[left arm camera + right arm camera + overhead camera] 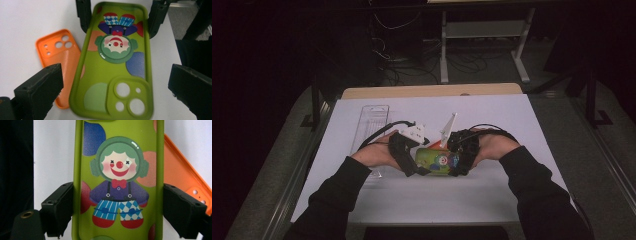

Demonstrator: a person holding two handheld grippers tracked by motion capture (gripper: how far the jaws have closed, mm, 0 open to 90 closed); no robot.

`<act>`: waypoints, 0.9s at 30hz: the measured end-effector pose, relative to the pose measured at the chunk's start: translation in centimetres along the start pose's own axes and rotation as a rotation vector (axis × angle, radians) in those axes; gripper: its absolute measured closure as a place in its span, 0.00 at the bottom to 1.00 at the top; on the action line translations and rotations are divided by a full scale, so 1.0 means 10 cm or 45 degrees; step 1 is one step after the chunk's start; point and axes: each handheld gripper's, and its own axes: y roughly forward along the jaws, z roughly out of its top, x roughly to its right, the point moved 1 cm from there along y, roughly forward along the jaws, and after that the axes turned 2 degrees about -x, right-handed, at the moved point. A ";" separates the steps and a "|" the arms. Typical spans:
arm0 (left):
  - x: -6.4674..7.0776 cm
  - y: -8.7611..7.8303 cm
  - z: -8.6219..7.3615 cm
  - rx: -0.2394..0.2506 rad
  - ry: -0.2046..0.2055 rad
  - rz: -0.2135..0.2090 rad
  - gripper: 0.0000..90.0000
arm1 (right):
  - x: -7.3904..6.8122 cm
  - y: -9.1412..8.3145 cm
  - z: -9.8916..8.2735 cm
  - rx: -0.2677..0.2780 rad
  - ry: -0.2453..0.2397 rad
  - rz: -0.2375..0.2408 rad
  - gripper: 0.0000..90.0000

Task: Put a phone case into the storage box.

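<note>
orange case [61,65] just beside green case [112,75], clear tray [371,122] left, near table [512,200] bare

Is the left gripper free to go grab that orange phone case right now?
Probably yes. The left gripper stands open around the green clown case, not pressing it, and the orange case lies uncovered just beside it.

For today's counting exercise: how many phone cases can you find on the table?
2. The green clown case sits between the jaws of the right gripper; the orange case lies on the table beside it, partly under its edge.
</note>
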 end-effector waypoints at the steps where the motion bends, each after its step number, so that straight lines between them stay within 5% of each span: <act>1: 0.01 0.04 -0.01 -0.015 -0.003 -0.022 0.00 | 0.00 0.00 0.01 -0.003 -0.007 -0.007 0.17; 9: 0.01 0.13 -0.01 -0.100 0.049 -0.041 0.00 | -0.03 -0.01 0.10 0.001 -0.051 0.008 0.17; 27: 0.05 0.19 -0.07 -0.068 0.007 -0.063 0.16 | -0.05 0.00 0.16 -0.016 -0.095 0.014 0.17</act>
